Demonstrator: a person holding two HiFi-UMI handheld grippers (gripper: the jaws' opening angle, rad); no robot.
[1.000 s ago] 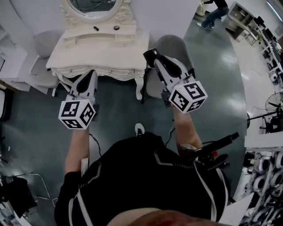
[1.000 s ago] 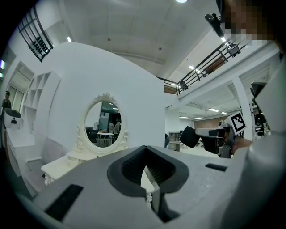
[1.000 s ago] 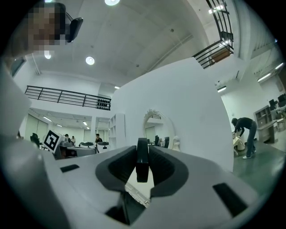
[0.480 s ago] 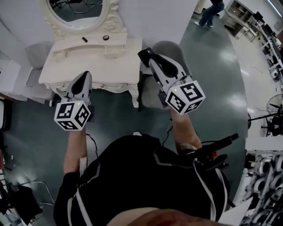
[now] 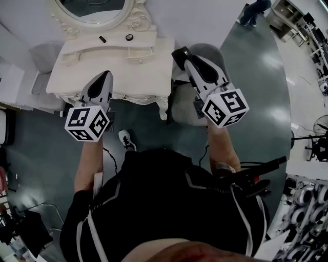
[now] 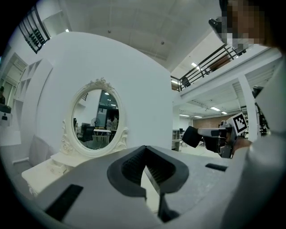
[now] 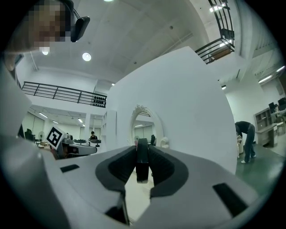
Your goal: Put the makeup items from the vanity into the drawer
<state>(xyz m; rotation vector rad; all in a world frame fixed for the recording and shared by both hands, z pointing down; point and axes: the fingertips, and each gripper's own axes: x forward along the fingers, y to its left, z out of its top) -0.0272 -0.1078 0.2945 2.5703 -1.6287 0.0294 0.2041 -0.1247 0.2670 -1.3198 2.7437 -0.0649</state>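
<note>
**A:** Where are the makeup items?

**B:** Two lie on the raised back shelf of the vanity (image 5: 148, 71), under the mirror (image 5: 97, 7): a dark stick (image 5: 102, 39) and a round pot (image 5: 129, 37), near each other but apart. A flat dark piece (image 7: 141, 161) stands edge-on in the right gripper (image 5: 179, 53). Its fingers (image 7: 119, 166) are partly closed and clamped on the piece. I can't tell what the piece is.

**A:** And the other one?

**B:** The left gripper (image 5: 104, 78) hangs over the front edge of the worktop. Its fingers (image 6: 130, 167) meet at the tips with nothing between them.

**A:** What could go wrong?

**B:** The drawers (image 5: 136, 51) I can see all look closed. One has to be pulled open first, and the knobs are small, so closed fingers could skid off one. The right gripper is over the chair (image 5: 205, 51) beside the vanity. If its narrow edge-on grip loosens there, the piece probably drops to the floor. The stick could roll if it's nudged. Both items sit far back near the mirror, so a reach over the worktop could knock one off the shelf.
</note>
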